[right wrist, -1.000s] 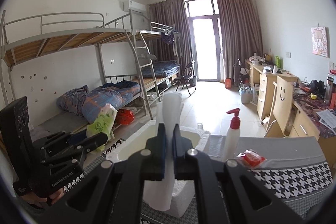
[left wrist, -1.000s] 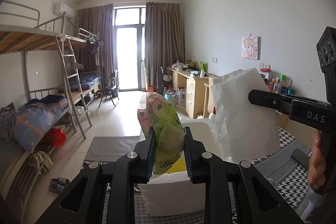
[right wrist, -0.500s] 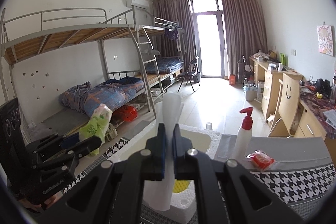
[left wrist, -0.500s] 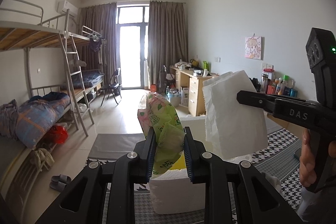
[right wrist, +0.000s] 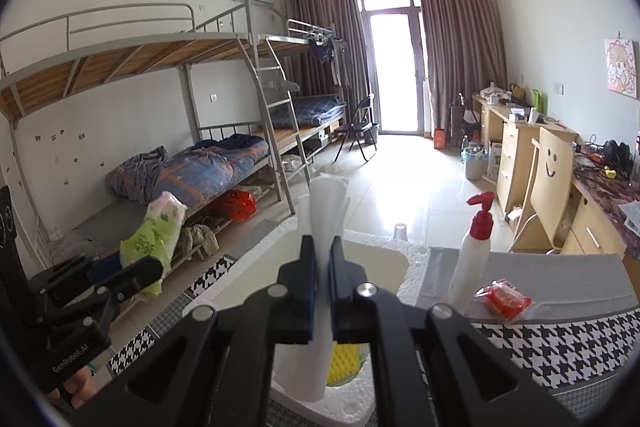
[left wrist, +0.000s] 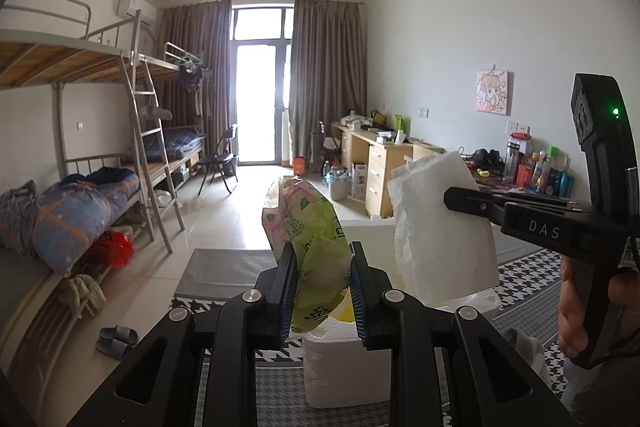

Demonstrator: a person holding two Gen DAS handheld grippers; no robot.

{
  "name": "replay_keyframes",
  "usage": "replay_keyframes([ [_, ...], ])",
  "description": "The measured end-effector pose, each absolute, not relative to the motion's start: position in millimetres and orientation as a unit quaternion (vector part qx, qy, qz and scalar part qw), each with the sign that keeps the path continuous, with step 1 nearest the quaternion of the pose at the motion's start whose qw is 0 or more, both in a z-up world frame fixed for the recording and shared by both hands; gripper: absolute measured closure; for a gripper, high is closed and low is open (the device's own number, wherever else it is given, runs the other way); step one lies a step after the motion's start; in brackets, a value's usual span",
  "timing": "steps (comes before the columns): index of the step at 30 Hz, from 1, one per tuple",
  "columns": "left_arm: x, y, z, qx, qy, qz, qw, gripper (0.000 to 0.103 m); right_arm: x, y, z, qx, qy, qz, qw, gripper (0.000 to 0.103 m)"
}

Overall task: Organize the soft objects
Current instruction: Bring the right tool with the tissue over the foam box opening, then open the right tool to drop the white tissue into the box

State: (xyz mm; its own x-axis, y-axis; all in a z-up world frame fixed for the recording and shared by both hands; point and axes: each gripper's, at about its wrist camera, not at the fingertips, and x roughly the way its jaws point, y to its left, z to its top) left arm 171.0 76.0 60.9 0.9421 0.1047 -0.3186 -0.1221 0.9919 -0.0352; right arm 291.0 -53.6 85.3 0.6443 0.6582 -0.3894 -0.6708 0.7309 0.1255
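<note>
While both tools hung above the foam box (right wrist: 394, 259), the left gripper (left wrist: 322, 291) was clamped on the green packet (left wrist: 316, 247), and the right gripper (right wrist: 323, 285) was pinched nearly closed on the white sheet (right wrist: 326, 211). The likely risks were slippage and a missed drop: the packet was crumpled and held near its lower half, and the limp sheet could fold or catch the box rim. The packet's long axis ran upward and forward from its jaws. The sheet's long axis was roughly vertical, extending above and below its jaws.
</note>
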Motion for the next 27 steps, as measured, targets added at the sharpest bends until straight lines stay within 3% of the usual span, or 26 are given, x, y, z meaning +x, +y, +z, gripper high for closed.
replay_keyframes([
  [15, 171.8, 72.3, 59.4, -0.034, 0.163, 0.066, 0.984, 0.077, 303.8, -32.4, 71.2, -0.043, 0.242, 0.357, 0.901, 0.094],
  [18, 171.3, 71.9, 60.1, -0.036, 0.162, 0.065, 0.984, 0.077, 306.6, -27.9, 66.8, -0.055, 0.251, 0.355, 0.899, 0.079],
  [20, 171.4, 72.5, 60.2, -0.037, 0.162, 0.066, 0.984, 0.077, 306.0, -25.5, 65.1, -0.060, 0.251, 0.357, 0.898, 0.055],
  [21, 171.4, 73.2, 60.2, -0.038, 0.163, 0.065, 0.984, 0.077, 303.9, -25.0, 65.0, -0.061, 0.248, 0.361, 0.897, 0.039],
  [22, 171.5, 73.3, 60.2, -0.039, 0.163, 0.066, 0.984, 0.077, 302.8, -26.2, 64.8, -0.061, 0.245, 0.363, 0.897, 0.030],
  [27, 172.7, 72.5, 61.2, -0.039, 0.163, 0.064, 0.984, 0.077, 297.3, -28.2, 65.2, -0.072, 0.240, 0.362, 0.898, 0.028],
])
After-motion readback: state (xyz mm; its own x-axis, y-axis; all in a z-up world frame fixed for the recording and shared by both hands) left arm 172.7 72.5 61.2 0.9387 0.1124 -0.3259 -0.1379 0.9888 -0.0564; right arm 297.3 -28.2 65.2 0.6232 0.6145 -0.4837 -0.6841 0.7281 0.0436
